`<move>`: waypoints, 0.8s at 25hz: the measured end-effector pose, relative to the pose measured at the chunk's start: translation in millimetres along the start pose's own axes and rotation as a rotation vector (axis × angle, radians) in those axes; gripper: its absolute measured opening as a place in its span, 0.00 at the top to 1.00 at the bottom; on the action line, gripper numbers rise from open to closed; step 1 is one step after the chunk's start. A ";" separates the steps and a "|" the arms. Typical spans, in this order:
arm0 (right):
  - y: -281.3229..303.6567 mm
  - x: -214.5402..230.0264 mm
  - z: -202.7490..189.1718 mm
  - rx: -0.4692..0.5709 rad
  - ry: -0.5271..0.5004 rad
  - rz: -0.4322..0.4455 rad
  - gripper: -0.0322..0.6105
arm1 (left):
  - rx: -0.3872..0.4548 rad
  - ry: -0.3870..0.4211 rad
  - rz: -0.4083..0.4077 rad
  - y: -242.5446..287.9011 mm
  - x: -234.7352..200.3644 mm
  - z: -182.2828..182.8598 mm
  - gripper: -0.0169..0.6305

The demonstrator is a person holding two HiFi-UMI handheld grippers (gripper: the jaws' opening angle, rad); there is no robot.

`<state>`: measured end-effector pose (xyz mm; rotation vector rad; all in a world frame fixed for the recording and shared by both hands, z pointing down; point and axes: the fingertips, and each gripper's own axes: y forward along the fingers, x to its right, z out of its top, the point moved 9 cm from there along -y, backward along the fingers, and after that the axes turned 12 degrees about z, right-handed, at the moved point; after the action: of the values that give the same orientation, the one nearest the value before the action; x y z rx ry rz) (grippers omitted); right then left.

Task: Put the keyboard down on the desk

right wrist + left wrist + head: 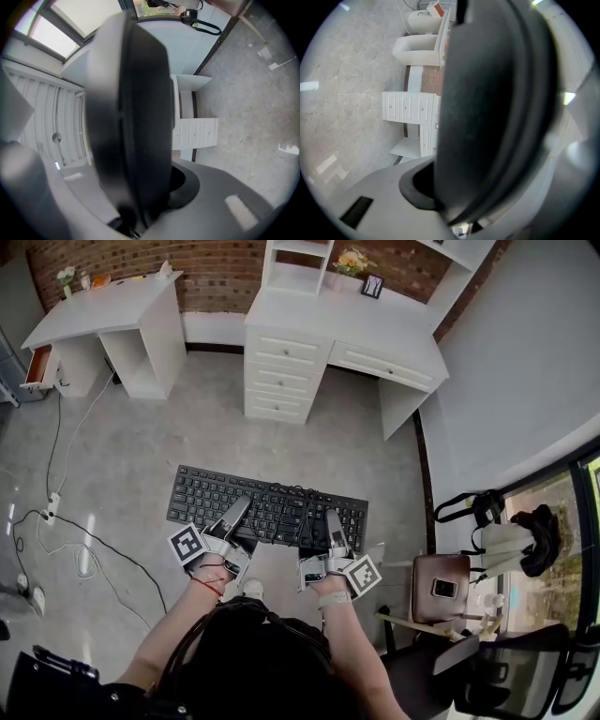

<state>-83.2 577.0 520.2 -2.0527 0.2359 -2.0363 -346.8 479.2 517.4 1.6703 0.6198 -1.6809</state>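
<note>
**A:** Two hand-held grippers are gripping the keyboard [277, 512], am I reading that right?

**B:** Yes. The left hand-held gripper [240, 506] is clamping the keyboard's near long edge toward its left half. The right hand-held gripper [332, 521] is clamping the same edge toward its right end. In each gripper view the dark slab is sitting between the jaws, and they are pressing on it from both faces.

**A:** Where is the keyboard lying relative to them?

**B:** It is stretching away from the jaws, keys facing up, lying roughly level across both grippers. It is hanging in the air above the grey floor [141, 446], just in front of the person.

**A:** What is standing close by?

**B:** A brown chair [424, 596] is standing to the right, near the right hand-held gripper.

**A:** Is the keyboard touching the bench?

**B:** No. The white bench [361, 331] with drawers is standing farther off against the brick wall [216, 277], well apart from the keyboard, with floor lying between them. A second bench [94, 310] is standing at the far left, along the same wall.
</note>
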 end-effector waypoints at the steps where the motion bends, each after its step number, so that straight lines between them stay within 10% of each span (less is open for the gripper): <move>1: 4.9 2.2 -0.8 0.004 -0.002 0.004 0.79 | -0.003 0.003 0.000 3.9 0.8 5.2 0.81; 20: 66.1 29.2 9.1 -0.019 0.024 -0.016 0.79 | 0.047 -0.042 0.011 46.0 0.4 36.7 0.82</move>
<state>-70.2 506.0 529.7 -2.0482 0.2450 -2.0768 -337.1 421.7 525.2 1.6637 0.5547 -1.7306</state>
